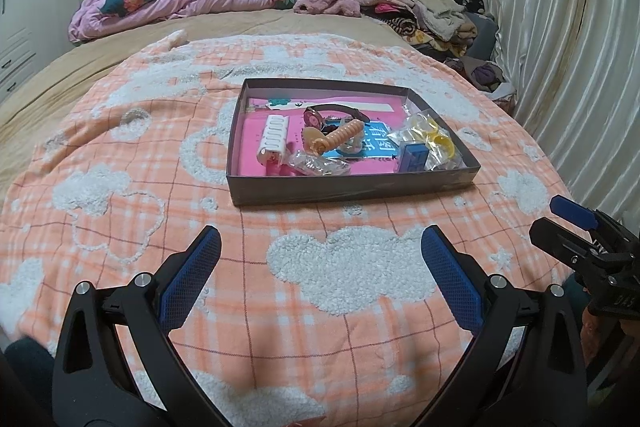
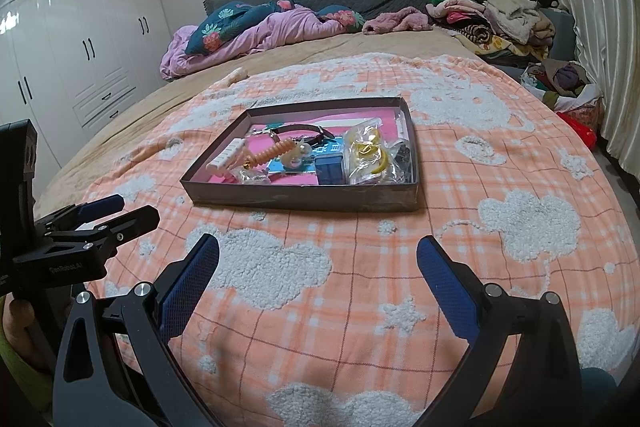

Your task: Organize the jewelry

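Grey card, shallow and open-topped: the tray [image 1: 352,187] sits on the plaid blanket [image 1: 120,227] dead ahead of both claws and well apart from them, its long side running crosswise to each claw's reach. Everything is already inside it: a white comb [image 1: 274,135] at the left, a watch [image 1: 332,113] toward the back, a peach spiral tie [image 1: 340,139] in the middle, a blue box [image 1: 414,157] and a bag of yellow rings [image 1: 434,139] at the right, all loosely heaped and touching. Nothing lies out on the blanket that I can see, so this fits either a jumble waiting to be sorted or a gathering just completed; the pictures do not settle which. The left claw [image 1: 320,259] hangs low over the blanket, spread wide, gripping nothing; from it the tray is straight on, a shade right. The right claw [image 2: 318,259] is likewise spread and bare, with the tray ahead and a shade left. Neither is clearly nearer; the comb end favours the left, the rings the right. Beyond, the bed runs back to heaped clothes [image 2: 500,15].
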`<state>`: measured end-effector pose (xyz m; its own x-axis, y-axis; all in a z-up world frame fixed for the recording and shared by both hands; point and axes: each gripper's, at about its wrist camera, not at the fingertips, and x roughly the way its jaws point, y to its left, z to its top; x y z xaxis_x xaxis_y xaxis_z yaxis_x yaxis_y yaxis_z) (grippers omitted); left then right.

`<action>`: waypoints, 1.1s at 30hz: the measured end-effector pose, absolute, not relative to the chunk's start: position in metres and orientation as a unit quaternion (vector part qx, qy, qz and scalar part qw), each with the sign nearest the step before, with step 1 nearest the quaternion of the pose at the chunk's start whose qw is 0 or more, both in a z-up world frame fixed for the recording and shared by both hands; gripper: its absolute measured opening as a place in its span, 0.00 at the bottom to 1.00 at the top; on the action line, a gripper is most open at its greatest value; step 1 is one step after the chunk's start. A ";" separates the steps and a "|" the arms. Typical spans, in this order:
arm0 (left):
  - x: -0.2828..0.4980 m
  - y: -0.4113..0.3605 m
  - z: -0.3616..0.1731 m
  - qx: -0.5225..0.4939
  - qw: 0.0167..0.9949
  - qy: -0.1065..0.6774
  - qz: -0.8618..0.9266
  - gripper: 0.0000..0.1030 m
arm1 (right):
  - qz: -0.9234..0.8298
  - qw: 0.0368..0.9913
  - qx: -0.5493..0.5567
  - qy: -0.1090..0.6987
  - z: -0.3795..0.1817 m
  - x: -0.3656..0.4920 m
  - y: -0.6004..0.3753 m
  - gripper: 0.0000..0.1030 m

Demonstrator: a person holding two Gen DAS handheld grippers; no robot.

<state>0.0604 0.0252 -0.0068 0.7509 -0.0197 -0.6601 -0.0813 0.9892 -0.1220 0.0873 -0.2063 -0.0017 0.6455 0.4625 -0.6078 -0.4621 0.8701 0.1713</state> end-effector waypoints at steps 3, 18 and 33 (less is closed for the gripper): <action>0.060 0.025 -0.007 -0.070 0.933 0.352 0.017 0.91 | 0.255 0.907 0.000 0.335 -0.002 0.087 -0.206 0.96; 0.059 0.024 0.000 -0.068 0.934 0.349 0.020 0.91 | 0.253 0.908 -0.002 0.334 0.000 0.087 -0.207 0.96; 0.059 0.024 0.000 -0.068 0.934 0.350 0.021 0.91 | 0.253 0.908 -0.003 0.334 0.000 0.086 -0.205 0.96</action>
